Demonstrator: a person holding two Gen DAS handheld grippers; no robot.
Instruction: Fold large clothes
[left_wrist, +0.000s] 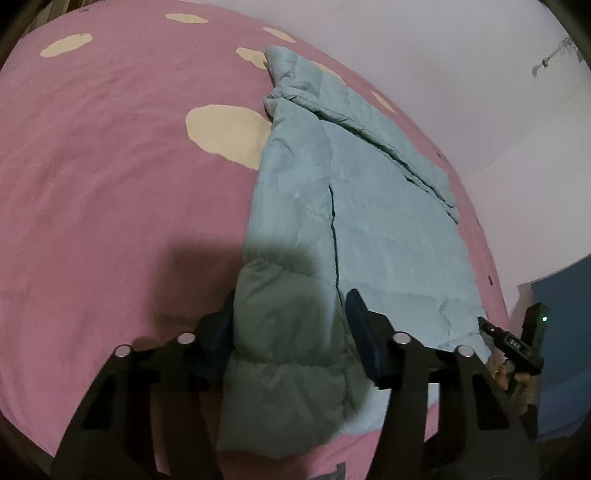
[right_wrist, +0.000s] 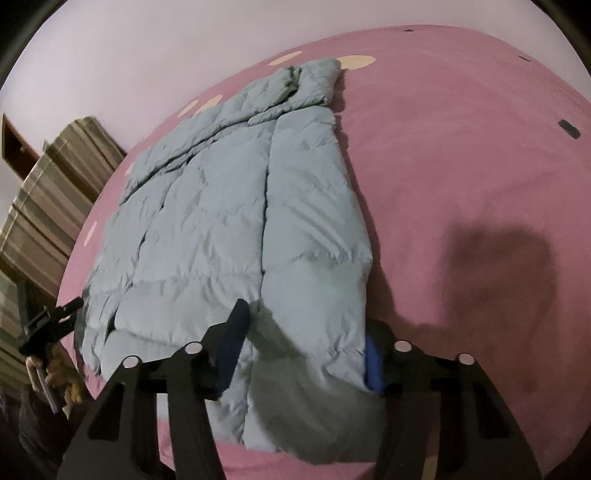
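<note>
So that its hem can be lifted and folded, the puffer jacket (left_wrist: 369, 221) is clamped at 2 near corners by the left gripper (left_wrist: 290, 332) and right gripper (right_wrist: 306, 347).

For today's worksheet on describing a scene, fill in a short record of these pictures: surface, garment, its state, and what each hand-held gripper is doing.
surface: pink bedcover with cream spots
garment: pale blue padded jacket
state: lying flat, sides folded inward, collar at the far end
left hand-held gripper: closed on the near hem's left corner
right hand-held gripper: closed on the near hem's right corner
</note>
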